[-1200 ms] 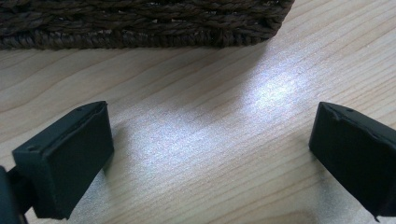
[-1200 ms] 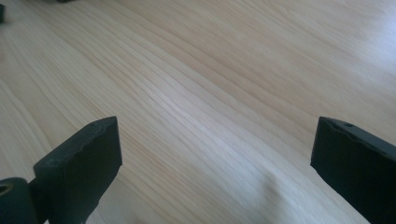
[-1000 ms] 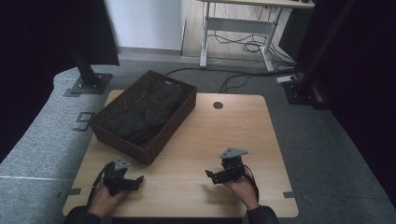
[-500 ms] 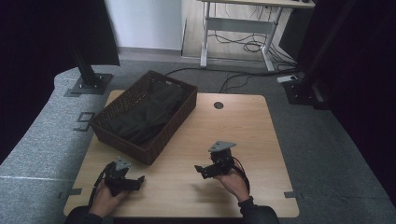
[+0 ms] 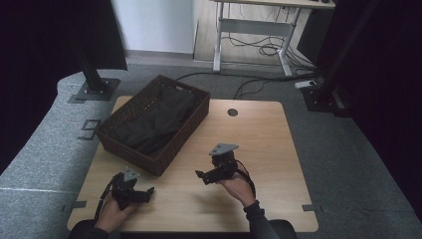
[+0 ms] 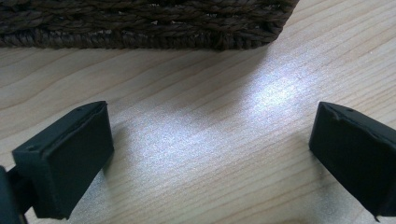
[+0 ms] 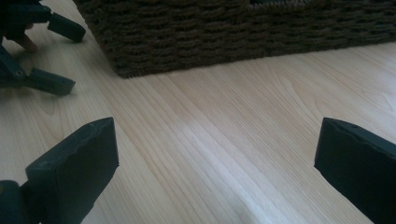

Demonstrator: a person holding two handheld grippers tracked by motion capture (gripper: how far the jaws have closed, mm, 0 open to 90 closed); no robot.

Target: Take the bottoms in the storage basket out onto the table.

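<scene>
A light wooden table [image 5: 259,149] carries a dark woven wicker basket [image 5: 154,122] at about ten o'clock, with a black folded cloth [image 5: 159,117] lying inside it. The right gripper [image 5: 201,176] hangs just off the basket's near corner, jaws spread wide and empty; the left gripper [image 5: 149,191], at seven o'clock, is equally wide and empty. This looks like the approach step: next, reaching over the rim toward the cloth.
</scene>
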